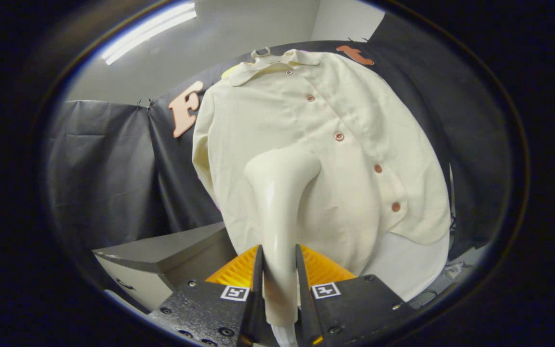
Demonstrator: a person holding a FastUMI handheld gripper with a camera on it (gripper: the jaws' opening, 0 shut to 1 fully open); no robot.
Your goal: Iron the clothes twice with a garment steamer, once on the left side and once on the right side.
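A cream button-up shirt [354,144] hangs on a hanger against the booth's black wall, its row of brown buttons running down the middle. My gripper [279,284] is shut on the handle of a cream garment steamer [280,202], both fingers pressing its sides. The steamer rises from between the fingers, and its head [282,166] lies against the shirt's left half, at about mid-height, left of the button row. The face of the steamer head is hidden from me.
A grey box-like cabinet [162,260] stands low to the left of the shirt. Black cloth [99,168] covers the wall behind and on both sides. A cable and small bits [453,272] lie low at the right, below the shirt's hem.
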